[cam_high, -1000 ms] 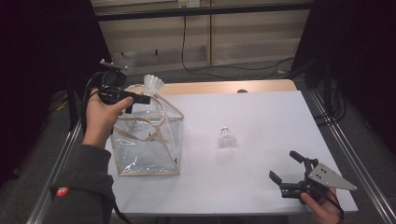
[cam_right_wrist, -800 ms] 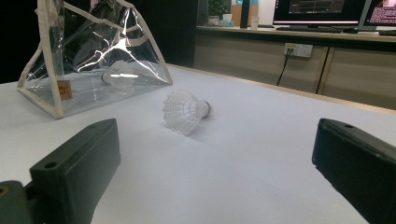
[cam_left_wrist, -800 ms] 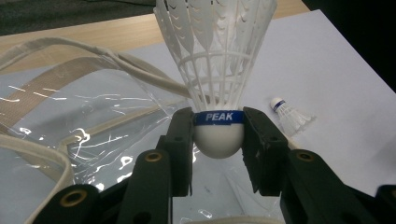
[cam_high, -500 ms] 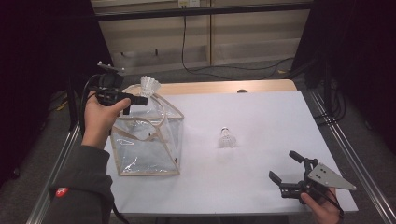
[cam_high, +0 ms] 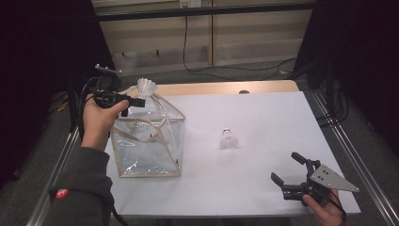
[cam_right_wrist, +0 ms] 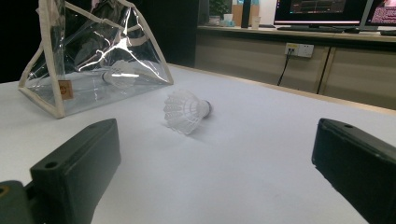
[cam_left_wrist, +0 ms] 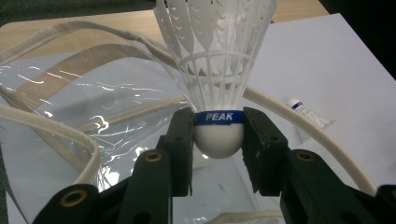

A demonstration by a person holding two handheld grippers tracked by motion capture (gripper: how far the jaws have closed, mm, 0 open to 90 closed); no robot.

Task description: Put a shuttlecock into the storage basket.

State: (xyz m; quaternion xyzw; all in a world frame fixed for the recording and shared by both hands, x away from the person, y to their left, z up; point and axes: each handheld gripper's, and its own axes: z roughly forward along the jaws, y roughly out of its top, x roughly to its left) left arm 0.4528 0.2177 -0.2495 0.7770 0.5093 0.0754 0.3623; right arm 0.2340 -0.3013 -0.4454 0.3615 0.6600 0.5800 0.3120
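My left gripper [cam_high: 136, 101] is shut on the round cork of a white plastic shuttlecock [cam_high: 146, 87], which it holds skirt up just above the far rim of a clear plastic bag [cam_high: 148, 141] with cream edging. In the left gripper view both pads press on the cork of the shuttlecock [cam_left_wrist: 219, 70] at its blue band, over the bag's open top [cam_left_wrist: 70, 93]. A second shuttlecock [cam_high: 228, 140] lies on its side mid-table. My right gripper [cam_high: 284, 166] rests open near the front right edge, its jaws wide apart and facing that shuttlecock [cam_right_wrist: 184, 111].
The white table [cam_high: 263, 117] has metal rails along its left and right sides. Inside the bag [cam_right_wrist: 93, 60] lies a pale shape that looks like another shuttlecock [cam_right_wrist: 116, 74]. Wooden cabinets and cables stand beyond the far edge.
My left gripper and its shuttlecock have drifted slightly to the left above the bag. The right gripper has not moved.
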